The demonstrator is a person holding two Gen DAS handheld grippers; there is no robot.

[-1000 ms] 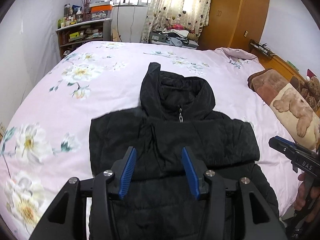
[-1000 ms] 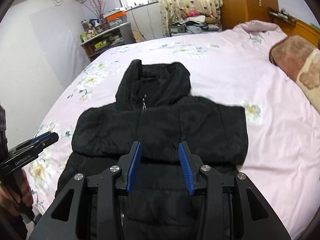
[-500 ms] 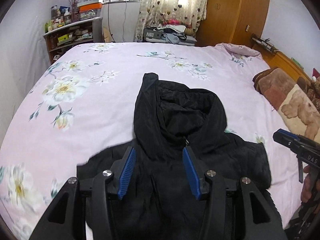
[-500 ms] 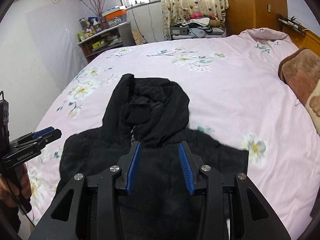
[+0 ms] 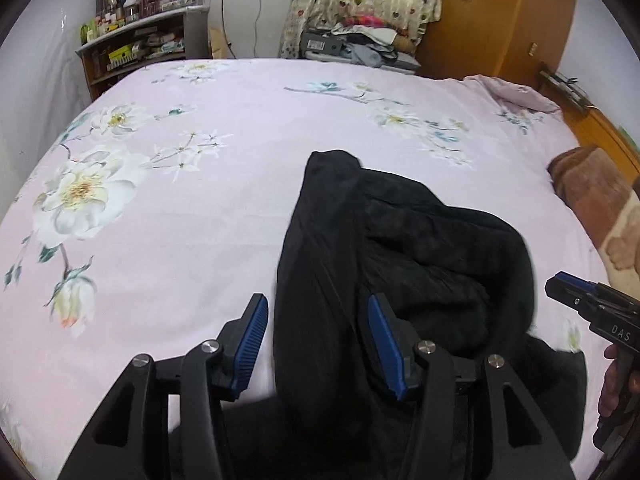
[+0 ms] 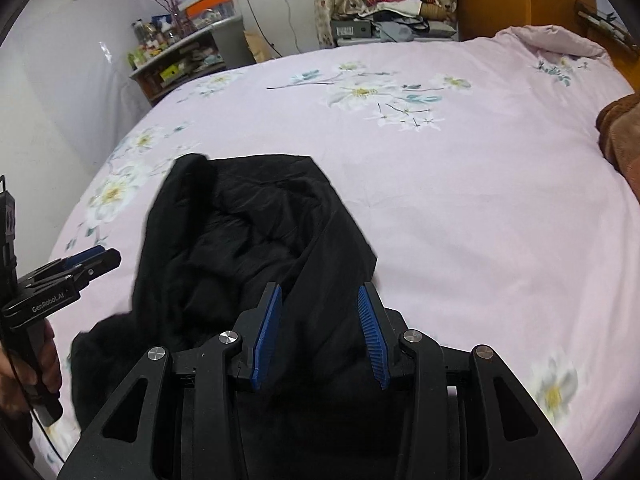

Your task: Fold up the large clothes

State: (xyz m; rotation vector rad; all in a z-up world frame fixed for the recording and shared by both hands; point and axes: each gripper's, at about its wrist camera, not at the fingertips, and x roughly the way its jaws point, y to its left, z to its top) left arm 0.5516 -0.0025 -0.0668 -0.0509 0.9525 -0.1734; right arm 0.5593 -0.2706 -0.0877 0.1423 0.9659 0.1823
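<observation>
A black padded jacket (image 5: pixel 400 264) lies on the pink flowered bed (image 5: pixel 200 216), toward its near edge and roughly midway along it; its hood (image 6: pixel 248 216) points toward the far edge, and the body runs back under both cameras, so how far it is already folded I cannot tell from here.

The left hand-held gripper (image 5: pixel 316 340) hangs over the left side of the hood; its jaws are opening, and dark cloth shows in the gap between the blue pads (image 5: pixel 250 344), though neither pad seems to press on it. The right hand-held gripper (image 6: pixel 318 336) hangs over the hood's right side with its jaws part-spread; black fabric fills the space between its pads (image 6: pixel 266 336) as well, but the view looks down past them onto the garment, so this is probably cloth lying beneath, not cloth pinched.

Judged from this, the step in hand is the approach to the hood, ahead of turning it down onto the chest. The next move calls for each hand-held gripper to settle on its own side of the hood's rim, close on a good thickness of the puffy cloth, then lift and carry it toward the near edge together; uneven grips would skew the fold, and slippery shell fabric may slide out of a shallow pinch. A brown plush blanket (image 5: pixel 592 208) lies at the bed's right edge, well apart.
</observation>
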